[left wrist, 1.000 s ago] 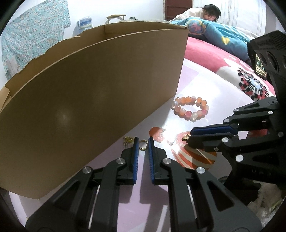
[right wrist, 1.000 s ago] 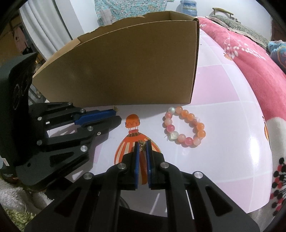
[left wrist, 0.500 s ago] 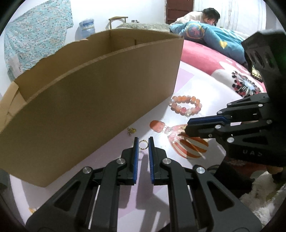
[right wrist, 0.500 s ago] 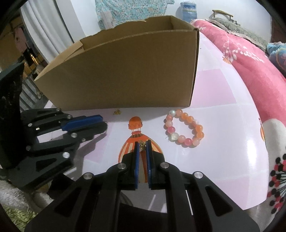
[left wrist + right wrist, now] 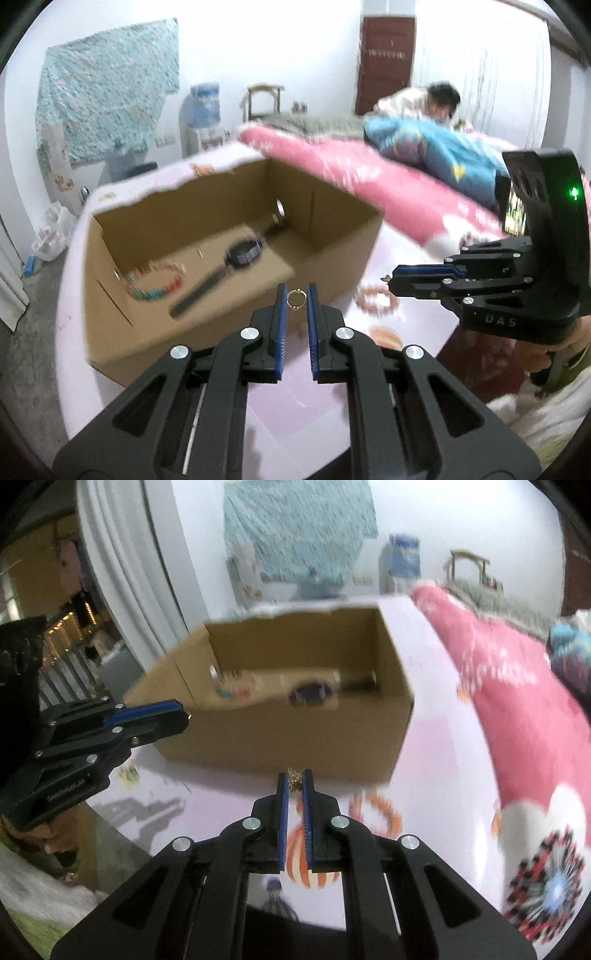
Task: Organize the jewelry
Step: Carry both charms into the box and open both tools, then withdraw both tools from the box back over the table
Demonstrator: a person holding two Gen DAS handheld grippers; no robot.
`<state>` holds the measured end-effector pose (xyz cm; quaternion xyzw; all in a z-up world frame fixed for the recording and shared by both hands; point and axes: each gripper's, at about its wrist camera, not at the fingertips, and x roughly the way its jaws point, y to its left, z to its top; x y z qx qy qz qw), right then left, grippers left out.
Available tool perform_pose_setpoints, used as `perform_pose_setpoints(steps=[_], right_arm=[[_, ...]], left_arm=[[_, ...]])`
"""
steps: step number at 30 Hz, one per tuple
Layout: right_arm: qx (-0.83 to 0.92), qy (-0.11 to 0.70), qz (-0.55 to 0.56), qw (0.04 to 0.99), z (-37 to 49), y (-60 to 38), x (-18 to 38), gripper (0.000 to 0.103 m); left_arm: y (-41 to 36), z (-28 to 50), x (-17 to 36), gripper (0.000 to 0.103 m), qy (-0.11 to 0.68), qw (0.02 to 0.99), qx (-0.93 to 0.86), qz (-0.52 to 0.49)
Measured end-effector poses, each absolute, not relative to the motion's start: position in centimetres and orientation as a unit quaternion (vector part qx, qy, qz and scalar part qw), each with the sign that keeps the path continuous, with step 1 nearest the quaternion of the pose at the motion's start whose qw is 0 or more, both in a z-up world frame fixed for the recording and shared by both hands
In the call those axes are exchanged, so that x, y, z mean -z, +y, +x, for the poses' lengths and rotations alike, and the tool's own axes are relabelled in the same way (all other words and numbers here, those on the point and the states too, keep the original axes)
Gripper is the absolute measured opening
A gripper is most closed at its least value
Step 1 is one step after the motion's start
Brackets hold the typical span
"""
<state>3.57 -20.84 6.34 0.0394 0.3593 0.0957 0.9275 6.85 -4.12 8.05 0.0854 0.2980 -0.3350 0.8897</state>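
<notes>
My left gripper [image 5: 295,295] is shut on a small gold ring [image 5: 296,298] and holds it in the air in front of the open cardboard box [image 5: 325,280]. My right gripper [image 5: 295,781] is shut on a gold butterfly charm [image 5: 295,778], raised above the pink table near the box [image 5: 295,734]. Inside the box lie a dark wristwatch [image 5: 242,254] and a coloured bead bracelet [image 5: 155,284]. A pink-orange bead bracelet [image 5: 376,301] lies blurred on the table to the right of the box. The right gripper also shows in the left wrist view [image 5: 393,282].
The table has a pink cloth with a striped balloon print [image 5: 310,853]. A bed with a pink quilt [image 5: 369,177] and a person under a blue blanket [image 5: 436,144] is behind. Small gold pieces [image 5: 127,773] lie by the box's left corner.
Both grippers have risen from the table with their pieces, so the views now look down into the box. The ring and the butterfly charm have left the cloth.
</notes>
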Motion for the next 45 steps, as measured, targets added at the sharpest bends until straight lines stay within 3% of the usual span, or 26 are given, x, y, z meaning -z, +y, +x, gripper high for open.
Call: perform_pose_setpoints(steps=[7,19,23,27,33,37,45], right_arm=[[-0.123,0.307,0.043,0.943,6.9,-20.5,-9.4,0.008],[-0.146,0.39,0.062,0.907,16.2,-19.5,-5.0,0.008],[-0.14,0.386,0.072,0.909,16.3,-20.3,-5.3,0.009],[-0.133,0.376,0.099,0.912,16.0,-22.0,-5.7,0.018],[-0.116,0.351,0.12,0.922,14.6,-24.2,-7.1,0.021],[-0.107,0.33,0.128,0.929,13.2,-25.2,-8.2,0.036],[-0.095,0.297,0.141,0.94,9.6,-27.0,-10.1,0.049]], left_arm=[[-2.0,10.7,-9.8,0.01,0.304,0.905,0.29,0.069],[-0.7,17.6,-4.7,0.01,0.414,0.875,0.243,0.054],[-0.6,17.6,-4.4,0.019,0.423,0.873,0.24,0.049],[-0.4,17.0,-4.7,0.023,0.413,0.878,0.239,0.048],[0.4,16.4,-5.8,0.023,0.395,0.887,0.237,0.036],[0.6,15.7,-6.8,0.025,0.378,0.894,0.238,0.033],[1.1,13.0,-9.1,0.042,0.331,0.908,0.255,0.019]])
